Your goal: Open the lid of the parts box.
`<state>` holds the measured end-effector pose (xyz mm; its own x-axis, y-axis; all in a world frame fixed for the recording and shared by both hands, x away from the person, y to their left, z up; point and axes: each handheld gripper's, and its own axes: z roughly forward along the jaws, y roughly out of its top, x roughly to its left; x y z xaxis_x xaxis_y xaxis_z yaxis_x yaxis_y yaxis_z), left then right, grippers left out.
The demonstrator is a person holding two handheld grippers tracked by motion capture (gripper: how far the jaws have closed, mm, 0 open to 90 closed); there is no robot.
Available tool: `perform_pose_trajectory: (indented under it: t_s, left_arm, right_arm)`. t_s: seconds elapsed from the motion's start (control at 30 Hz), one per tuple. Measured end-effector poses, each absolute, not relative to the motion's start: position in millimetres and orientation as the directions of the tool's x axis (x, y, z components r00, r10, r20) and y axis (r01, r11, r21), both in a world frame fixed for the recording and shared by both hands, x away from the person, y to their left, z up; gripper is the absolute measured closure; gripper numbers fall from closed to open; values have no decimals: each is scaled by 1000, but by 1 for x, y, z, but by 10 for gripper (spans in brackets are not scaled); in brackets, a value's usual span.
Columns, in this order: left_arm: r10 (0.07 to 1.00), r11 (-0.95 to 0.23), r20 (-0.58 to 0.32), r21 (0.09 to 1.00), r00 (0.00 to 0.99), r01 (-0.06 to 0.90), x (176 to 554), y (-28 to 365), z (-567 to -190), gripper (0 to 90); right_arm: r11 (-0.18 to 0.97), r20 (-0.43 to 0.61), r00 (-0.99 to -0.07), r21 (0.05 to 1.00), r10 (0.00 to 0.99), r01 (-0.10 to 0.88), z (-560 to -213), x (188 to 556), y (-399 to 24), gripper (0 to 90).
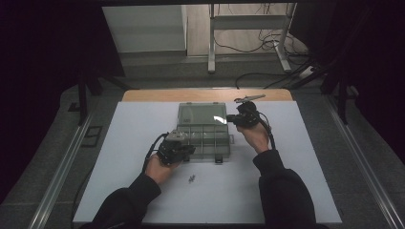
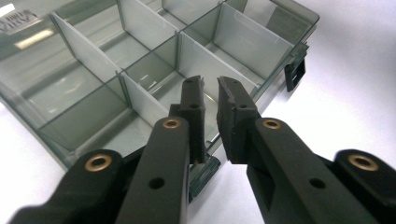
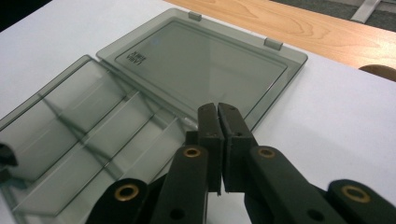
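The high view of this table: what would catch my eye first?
A smoky clear plastic compartment box lies open mid-table on the white tabletop, lid flat behind it. A person's two hand-held black grippers flank it: the left gripper at its front edge, the right gripper beside the lid.

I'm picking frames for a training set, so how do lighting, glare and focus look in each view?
High view: dim, dark surroundings, a bright glare patch on the open lid of the organizer box. Left gripper view: compartments sharp, the left gripper soft up close. Right gripper view: even light, the right gripper slightly blurred.
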<state>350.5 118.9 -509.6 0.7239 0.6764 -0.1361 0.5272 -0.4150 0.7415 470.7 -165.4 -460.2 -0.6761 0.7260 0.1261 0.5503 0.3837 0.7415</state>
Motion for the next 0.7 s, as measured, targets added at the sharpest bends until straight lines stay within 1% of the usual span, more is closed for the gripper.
perform_pose_trajectory:
  t_s: [0.17, 0.33, 0.7]
  left_arm:
    - [682, -405, -140, 746, 718, 529, 350, 122, -506, 780]
    - [677, -391, -156, 752, 719, 531, 348, 125, -500, 730]
    - [670, -391, -153, 759, 726, 520, 341, 131, -489, 607]
  right_arm:
    - [384, 132, -688, 748, 713, 541, -457, 460, -170, 830]
    - [400, 123, -704, 749, 700, 529, -453, 449, -173, 775]
    - [416, 115, -723, 751, 682, 512, -447, 428, -179, 664]
